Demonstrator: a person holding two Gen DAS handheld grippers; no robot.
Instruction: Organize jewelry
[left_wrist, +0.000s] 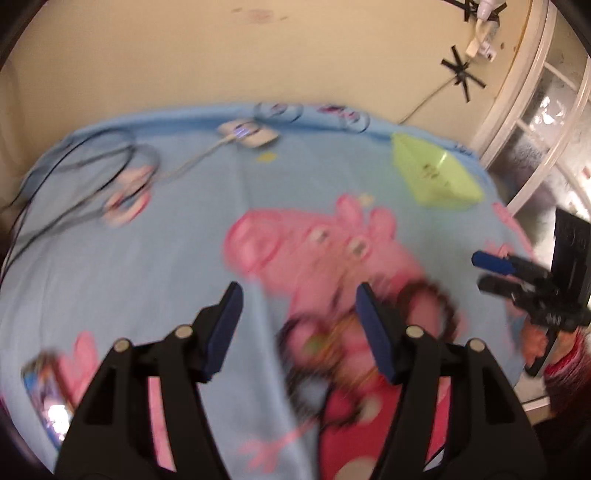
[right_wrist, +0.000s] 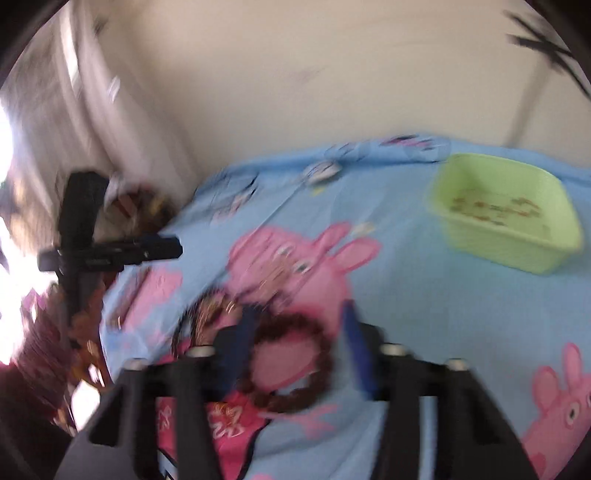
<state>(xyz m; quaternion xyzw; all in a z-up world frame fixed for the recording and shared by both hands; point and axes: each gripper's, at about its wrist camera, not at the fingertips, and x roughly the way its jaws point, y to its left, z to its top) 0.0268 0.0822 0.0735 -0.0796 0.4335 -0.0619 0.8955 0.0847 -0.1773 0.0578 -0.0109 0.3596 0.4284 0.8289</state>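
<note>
Green: one tray (right_wrist: 506, 236); brown: one beaded bracelet (right_wrist: 291, 362).

The blanket (left_wrist: 147, 258) is soft, matt printed cloth. The green tub (right_wrist: 506, 240) looks like smooth, slightly glossy plastic. Both tongs (left_wrist: 299, 325) are matt black plastic with blue pads (left_wrist: 223, 328) and small metal pins. The wall (left_wrist: 258, 55) is matt painted.
</note>
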